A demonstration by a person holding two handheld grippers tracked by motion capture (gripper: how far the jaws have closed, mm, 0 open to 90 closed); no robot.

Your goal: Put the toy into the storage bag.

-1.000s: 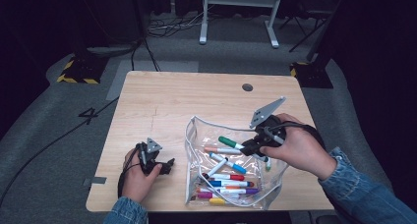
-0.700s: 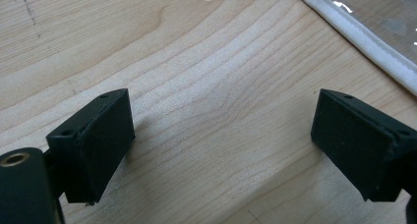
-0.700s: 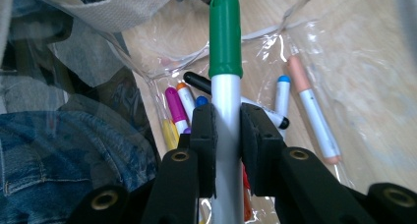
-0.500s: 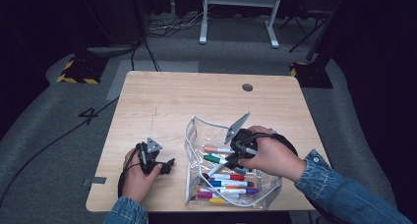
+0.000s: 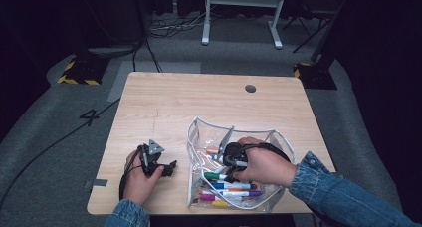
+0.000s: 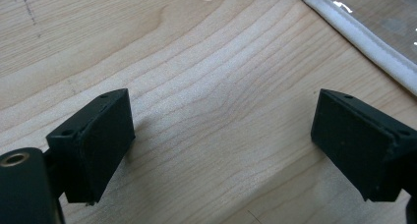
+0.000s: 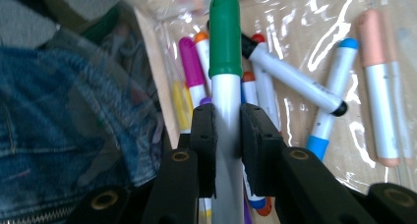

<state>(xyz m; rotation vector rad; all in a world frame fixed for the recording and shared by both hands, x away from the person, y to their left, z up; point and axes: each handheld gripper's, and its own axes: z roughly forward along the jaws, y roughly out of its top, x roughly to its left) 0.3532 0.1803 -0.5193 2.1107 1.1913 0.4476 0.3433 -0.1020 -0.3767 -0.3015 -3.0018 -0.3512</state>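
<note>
The green-capped marker (image 7: 225, 86) sits clamped between the two black jaws of the right gripper (image 7: 227, 150), its white barrel pinched on both sides and its cap pointing away from the camera. In the high view the same marker (image 5: 215, 176) lies low inside the clear plastic pouch (image 5: 199, 137), near the pouch's left wall, with the right gripper (image 5: 230, 160) reaching into the pouch from above and the person's right hand (image 5: 263, 165) wrapped around it.

Below and beside the held marker lie the others in the pouch: a magenta-capped marker (image 7: 189, 67), a yellow one (image 7: 181, 103), an orange-capped one (image 7: 202, 47), a black-capped marker (image 7: 290, 76) lying at a slant, a blue-capped marker (image 7: 334, 91) and a peach-capped marker (image 7: 378, 81) off to the side. They overlap one another in a loose pile on the pouch's clear bottom. A denim sleeve (image 7: 59, 126) shows through the pouch wall.

The pouch stands open on the near right part of the wooden table (image 5: 164, 102), its white-edged rim spread wide.

The left gripper (image 6: 223, 135) rests low over bare wood just beside the pouch's white edge, its jaws spread wide with nothing between them. In the high view the left gripper (image 5: 169, 168) sits on the table in the person's left hand (image 5: 139, 179), to the left of the pouch.
</note>
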